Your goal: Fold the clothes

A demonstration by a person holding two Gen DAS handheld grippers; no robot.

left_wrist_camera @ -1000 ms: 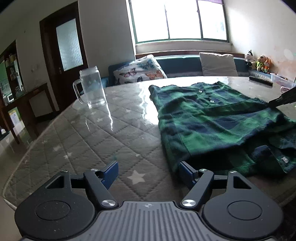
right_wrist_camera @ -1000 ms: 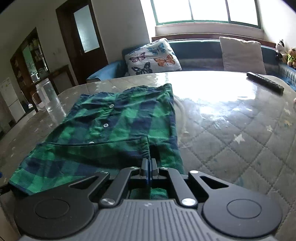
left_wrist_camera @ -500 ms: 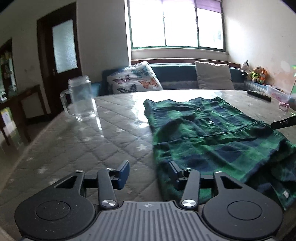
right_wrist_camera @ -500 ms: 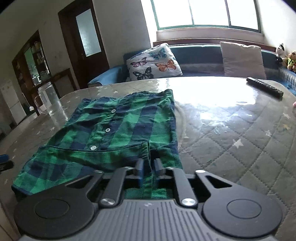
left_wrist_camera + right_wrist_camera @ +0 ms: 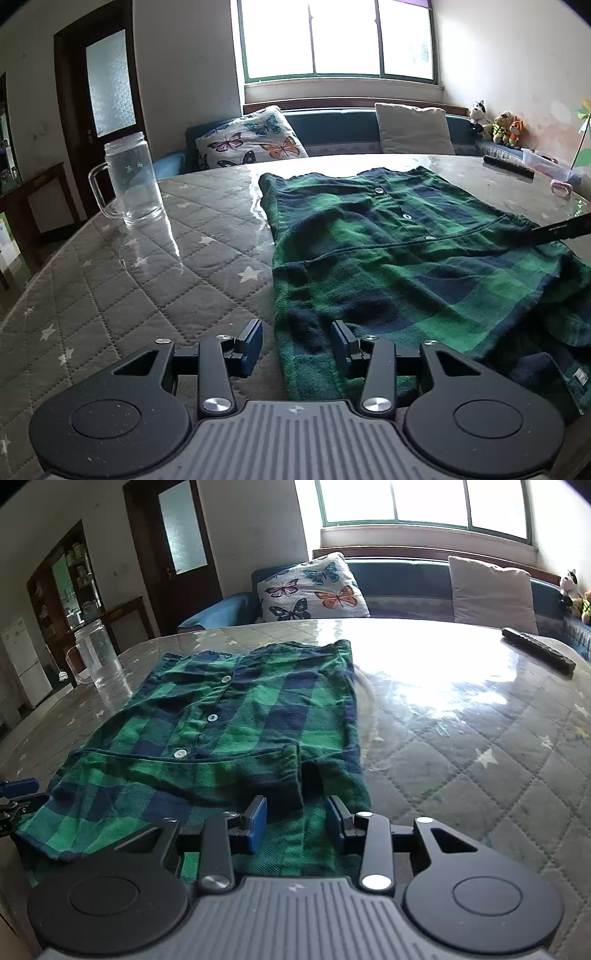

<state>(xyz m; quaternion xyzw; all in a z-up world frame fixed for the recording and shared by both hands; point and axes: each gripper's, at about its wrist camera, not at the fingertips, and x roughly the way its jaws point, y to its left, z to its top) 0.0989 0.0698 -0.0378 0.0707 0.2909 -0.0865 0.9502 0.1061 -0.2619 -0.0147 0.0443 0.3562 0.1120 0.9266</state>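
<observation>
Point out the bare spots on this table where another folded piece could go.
Bare patches: between the glass mug and the plaid shirt; and between the shirt's other edge and the remote. The near edge is crowded by shirt and both tongs.

A round table [image 5: 155, 280], covered in grey quilted star-print cloth under a glossy clear sheet, is catching window glare. A green-and-navy plaid shirt [image 5: 406, 258] is lying partly folded across it, with a clear glass mug [image 5: 129, 184] standing off to one side and a black remote control [image 5: 537, 650] resting near the far edge.
</observation>
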